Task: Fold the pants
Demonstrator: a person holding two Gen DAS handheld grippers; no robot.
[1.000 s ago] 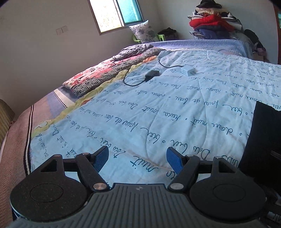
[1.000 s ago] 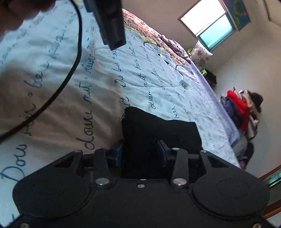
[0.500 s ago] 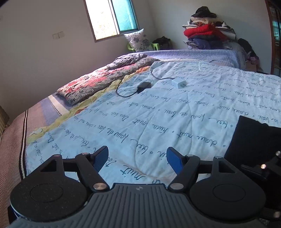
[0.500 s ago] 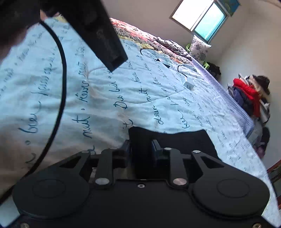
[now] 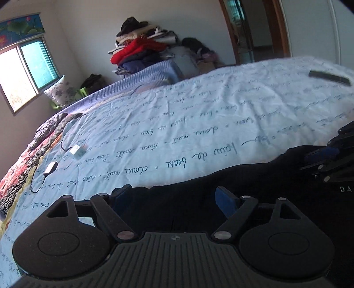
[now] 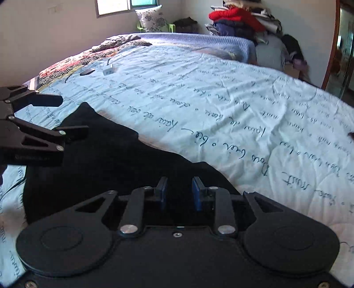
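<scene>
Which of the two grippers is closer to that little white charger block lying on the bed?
Left. The left gripper sits on the charger block's side of the black pants; the right gripper is farther along them.

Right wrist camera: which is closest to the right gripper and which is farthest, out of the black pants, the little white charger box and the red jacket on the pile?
From the right gripper:
1. The black pants, directly under its fingers.
2. The small white charger box, mid-bed, up and left.
3. The red jacket on the clothes pile, beyond the bed by the far wall.
</scene>
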